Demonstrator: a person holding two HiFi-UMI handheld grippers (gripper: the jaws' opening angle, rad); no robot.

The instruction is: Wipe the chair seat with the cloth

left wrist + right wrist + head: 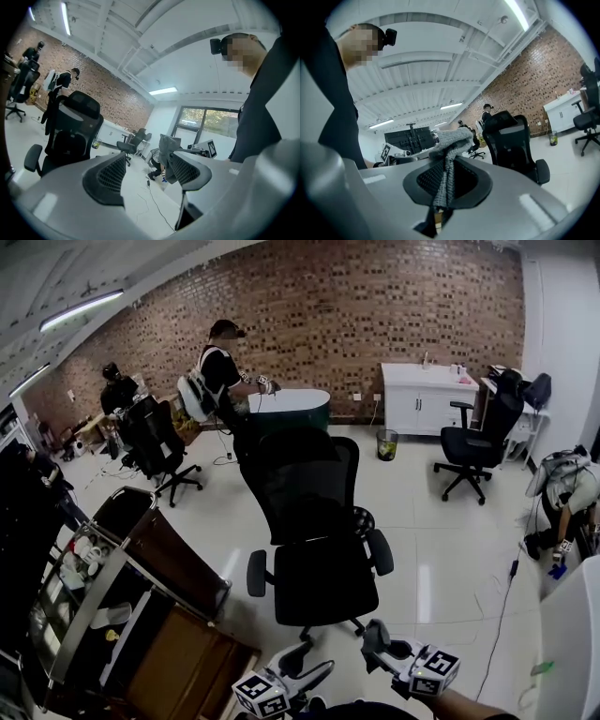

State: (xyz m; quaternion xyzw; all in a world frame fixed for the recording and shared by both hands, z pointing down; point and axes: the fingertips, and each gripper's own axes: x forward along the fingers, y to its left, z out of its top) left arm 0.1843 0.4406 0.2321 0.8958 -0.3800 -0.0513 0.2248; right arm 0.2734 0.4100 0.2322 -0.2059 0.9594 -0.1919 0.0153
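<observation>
**Cloth pinched in the right fingers, chair seat not yet touched**

The cloth (449, 140) is a grey knitted rag, and it looks light, limp and soft. It should fold over on itself and drag slightly on the seat's fabric instead of sliding freely. The right gripper (447, 176) has its fingers closed on a bunched fold, with a puff standing above them and a strip hanging down between them. That grip near the middle looks sensible, because it leaves a loose pad to press flat. A hold on one edge would probably let the cloth trail and roll.

The left gripper (147, 171) has its fingers spread wide with nothing between them.

In the head view both grippers are low, on the near side of the black chair seat (323, 582), just off its front edge and clear of it. The chair stands on the pale floor (441, 549).

I can find no brand, label or readable writing. The only print is the square black-and-white markers on the gripper cubes (261, 697).
</observation>
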